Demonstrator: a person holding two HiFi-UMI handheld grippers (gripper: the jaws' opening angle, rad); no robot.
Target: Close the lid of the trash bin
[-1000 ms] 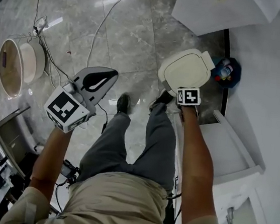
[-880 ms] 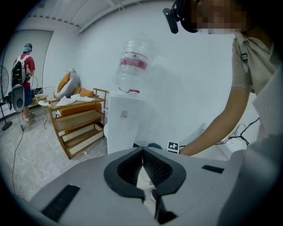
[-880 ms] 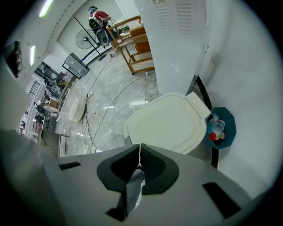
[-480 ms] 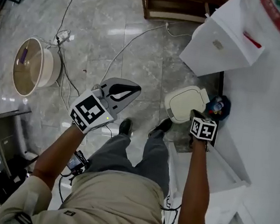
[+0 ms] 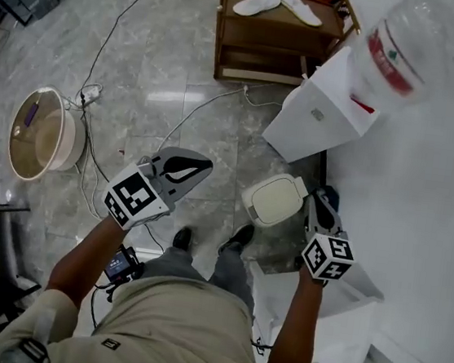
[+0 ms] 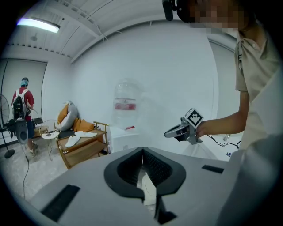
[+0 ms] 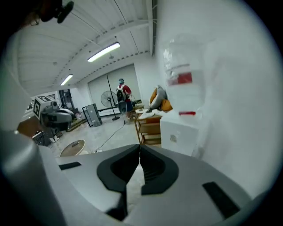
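The trash bin (image 5: 329,196) is standing on the floor (image 5: 217,126) against the white wall (image 5: 429,210), just ahead of the person's feet and to their right, near the base of the water dispenser (image 5: 313,117). Its cream lid (image 5: 274,200) is showing its broad face to the head view and is lying to the left of a dark patch that reads as the bin's mouth. On that evidence the lid is judged to be swung back and not yet covering the opening. The right gripper (image 5: 318,203) is hiding most of that mouth. It is hanging just beside the lid's right edge, over the bin, with its jaws pressed together tip to tip and nothing between them. Closed jaws are serving here as a blunt pusher, which suits a hinged lid that needs a nudge rather than a grasp. Whether the jaw tips are touching the lid cannot be told from the head view, and the right gripper view is looking out across the room rather than down at the bin. The left gripper (image 5: 206,164) is being held well apart from the bin, out over bare floor, with its jaws likewise closed on nothing. It is judged to be parked clear because the task calls for one gripper only. Farther out, cables (image 5: 87,180) are trailing across the floor toward a round basin (image 5: 40,133), and a wooden shelf (image 5: 264,50) is standing beyond the dispenser.
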